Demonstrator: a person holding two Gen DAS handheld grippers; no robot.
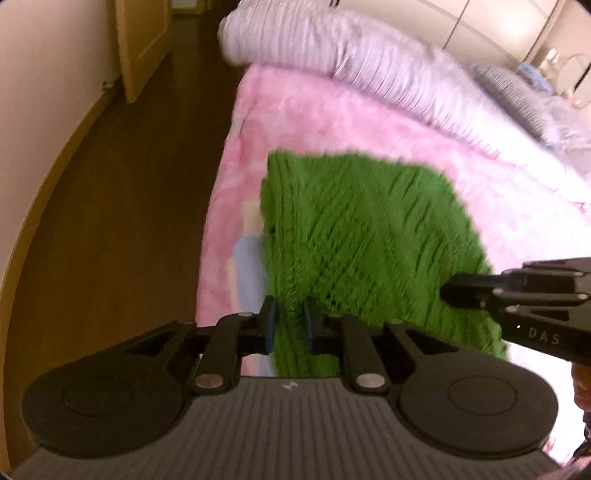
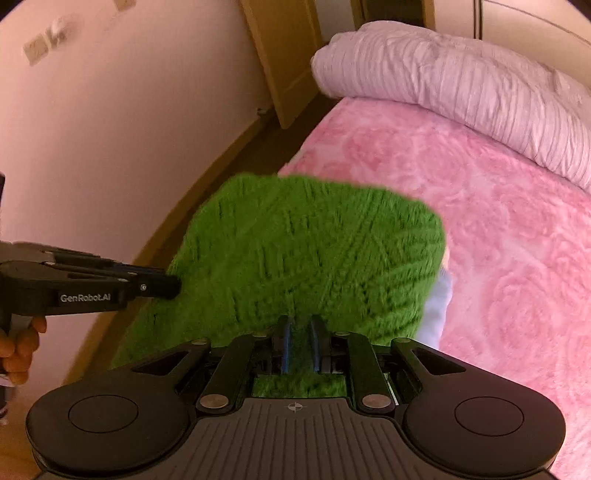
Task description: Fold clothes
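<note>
Both grippers, left [image 1: 289, 325] and right [image 2: 300, 341], pinch the green knitted sweater [image 1: 369, 236] edge; thick knit could slip out, spoiling the fold.

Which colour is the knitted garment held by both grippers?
Green sweater; it shows best in the right wrist view.

A plush pink blanket [image 2: 498, 229] with a swirled rose pattern covers the bed, a patch of pale blue and cream print [image 1: 245, 254] showing near its edge. A rumpled lilac duvet [image 1: 354, 55] with a ribbed texture lies bunched along the far side of the bed. Dark wood flooring [image 1: 147, 177] runs beside the bed to a cream wall [image 2: 110, 122] with a wooden skirting board [image 1: 48, 192]. A light wooden door [image 1: 142, 40] stands beyond. Wall switch plates [image 2: 37, 50] are mounted on the wall, blurred. White wardrobe doors [image 1: 491, 22] rise behind the bed.
</note>
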